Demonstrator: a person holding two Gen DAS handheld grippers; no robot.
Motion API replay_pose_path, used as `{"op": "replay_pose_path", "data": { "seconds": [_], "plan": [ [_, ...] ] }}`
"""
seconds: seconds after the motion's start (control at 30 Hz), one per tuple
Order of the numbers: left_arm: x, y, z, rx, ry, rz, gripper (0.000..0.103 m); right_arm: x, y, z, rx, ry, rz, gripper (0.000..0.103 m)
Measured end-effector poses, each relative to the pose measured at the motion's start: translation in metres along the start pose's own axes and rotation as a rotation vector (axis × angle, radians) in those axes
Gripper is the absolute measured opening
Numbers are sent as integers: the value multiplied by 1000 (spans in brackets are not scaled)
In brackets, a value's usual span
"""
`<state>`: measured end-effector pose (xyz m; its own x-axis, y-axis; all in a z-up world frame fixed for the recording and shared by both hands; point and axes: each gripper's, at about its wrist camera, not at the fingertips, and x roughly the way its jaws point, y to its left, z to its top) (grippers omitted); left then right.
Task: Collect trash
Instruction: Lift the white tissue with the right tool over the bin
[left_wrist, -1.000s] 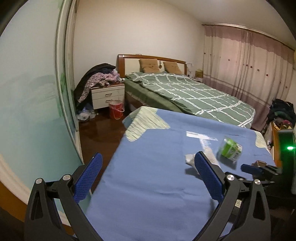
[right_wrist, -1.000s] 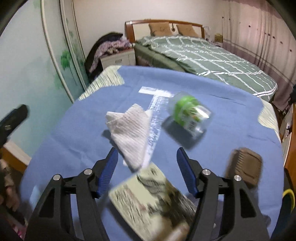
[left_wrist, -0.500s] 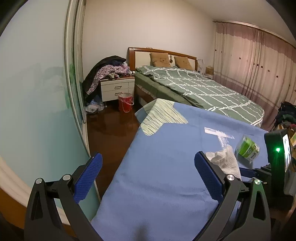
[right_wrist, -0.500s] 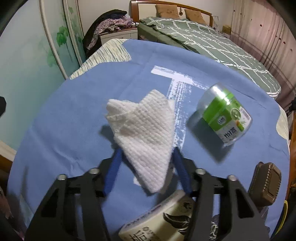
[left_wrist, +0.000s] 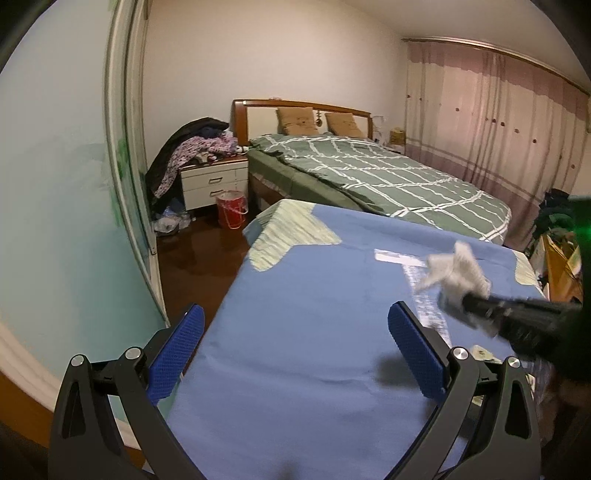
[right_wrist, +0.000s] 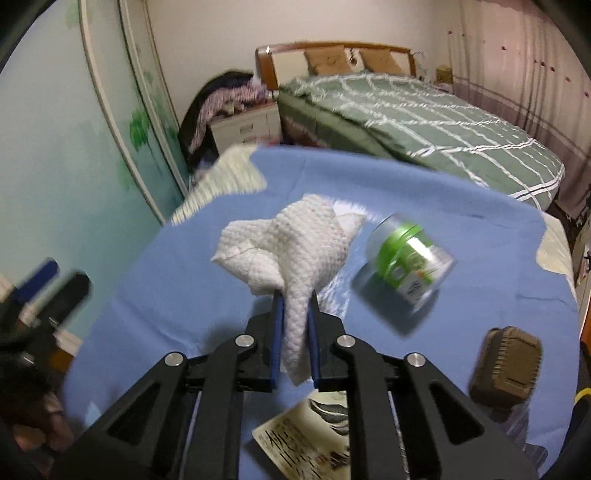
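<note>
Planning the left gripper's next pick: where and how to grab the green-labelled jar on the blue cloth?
The green-labelled jar lies tipped on its side on the blue cloth. Come from above and pinch across the round body mid-length, fingers straddling the label: the ends are wide and it may roll.

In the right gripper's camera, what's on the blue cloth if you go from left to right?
White tissue squeezed in the closing right gripper → green jar lying on its side → brown box.
</note>
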<state>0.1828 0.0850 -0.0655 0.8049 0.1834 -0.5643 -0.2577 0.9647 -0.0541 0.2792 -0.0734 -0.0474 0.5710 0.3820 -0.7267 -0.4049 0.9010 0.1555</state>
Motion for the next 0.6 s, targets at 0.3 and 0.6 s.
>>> {"op": "replay_pose_path", "data": {
  "seconds": [0.3, 0.6],
  "plan": [
    [-21, -50, -13, 90, 8, -116, 98, -74, -91, -41, 180, -102, -121, 12],
    [-32, -128, -43, 203, 35, -223, 98, -156, -203, -125, 411, -173, -360, 13]
  ]
}}
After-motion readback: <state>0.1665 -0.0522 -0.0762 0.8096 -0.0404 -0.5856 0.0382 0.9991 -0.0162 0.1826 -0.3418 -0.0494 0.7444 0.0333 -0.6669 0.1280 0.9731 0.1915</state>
